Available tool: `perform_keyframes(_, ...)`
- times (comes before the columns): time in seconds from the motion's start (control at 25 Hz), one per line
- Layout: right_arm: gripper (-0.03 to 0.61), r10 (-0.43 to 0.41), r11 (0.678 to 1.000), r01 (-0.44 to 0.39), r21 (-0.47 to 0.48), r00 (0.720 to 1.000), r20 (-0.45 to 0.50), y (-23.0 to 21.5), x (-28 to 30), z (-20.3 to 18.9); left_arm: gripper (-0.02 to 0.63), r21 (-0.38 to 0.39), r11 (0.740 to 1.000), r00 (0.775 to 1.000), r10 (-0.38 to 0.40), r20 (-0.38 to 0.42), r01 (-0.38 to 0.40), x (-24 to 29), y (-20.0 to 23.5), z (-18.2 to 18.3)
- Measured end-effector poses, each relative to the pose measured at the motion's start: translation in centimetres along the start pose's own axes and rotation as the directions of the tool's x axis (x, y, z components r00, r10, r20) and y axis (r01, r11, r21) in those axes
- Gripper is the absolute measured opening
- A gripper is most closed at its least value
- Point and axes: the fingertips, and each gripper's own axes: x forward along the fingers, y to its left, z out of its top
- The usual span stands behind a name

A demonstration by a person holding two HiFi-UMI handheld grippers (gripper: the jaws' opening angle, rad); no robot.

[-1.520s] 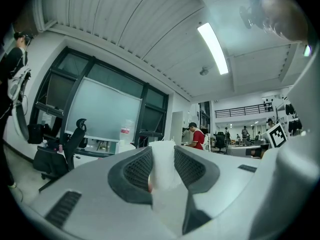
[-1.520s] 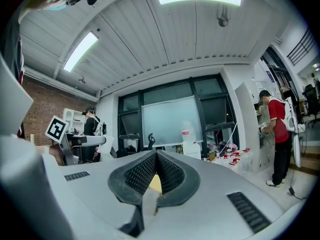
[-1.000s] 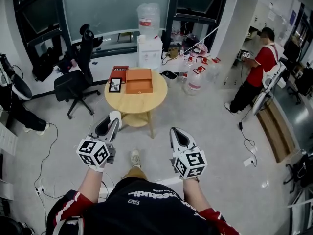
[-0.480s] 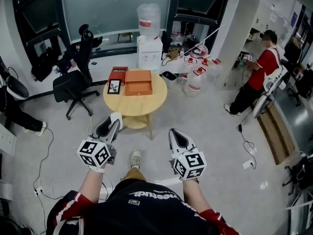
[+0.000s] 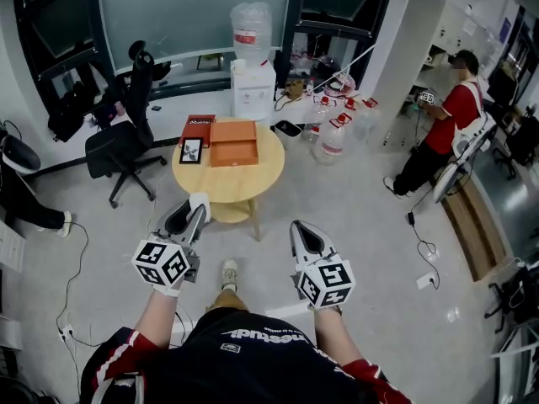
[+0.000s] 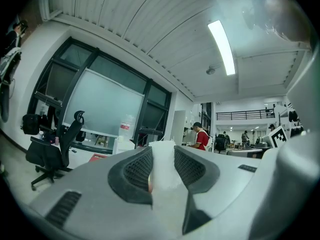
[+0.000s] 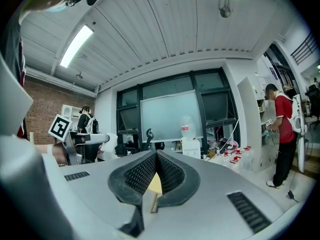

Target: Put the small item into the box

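An orange box [image 5: 233, 142] lies shut on a round wooden table [image 5: 227, 188] ahead of me, with a red box [image 5: 197, 130] and a small black framed item [image 5: 191, 150] beside it. My left gripper [image 5: 199, 200] hangs low in front of my body, well short of the table. In the left gripper view its pads [image 6: 137, 169] press on a small white item [image 6: 162, 166]. My right gripper [image 5: 297, 227] is level with it on the right. Its jaws meet at the tip [image 7: 155, 154] with nothing between them.
A black office chair [image 5: 118, 141] stands left of the table. Behind it are a water dispenser [image 5: 252, 82] and several water bottles [image 5: 335, 133] on the floor. A person in a red shirt [image 5: 445, 120] stands far right. Cables [image 5: 76, 268] trail over the floor at left.
The table and the room have slid slightly left and up in the head view. The dark-clothed person's legs at far left have moved toward the edge. Both grippers stay as they were.
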Motion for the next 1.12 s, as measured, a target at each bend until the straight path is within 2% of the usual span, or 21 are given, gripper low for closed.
perform_keyframes(0.52,0.026,-0.033,0.999,0.033,-0.001,0.999,0.003,-2.4,3.5,0.0,0.147,-0.006,1.0,1.0,-0.01,-0.011,0.01,3.6,2.7,-0.3)
perform_keyframes(1.12,0.026,-0.042,0.999,0.042,-0.015,0.999,-0.001,-5.8,11.4,1.7,0.147,-0.03,0.999,1.0,0.014,-0.015,-0.015,8.7,8.5,-0.2)
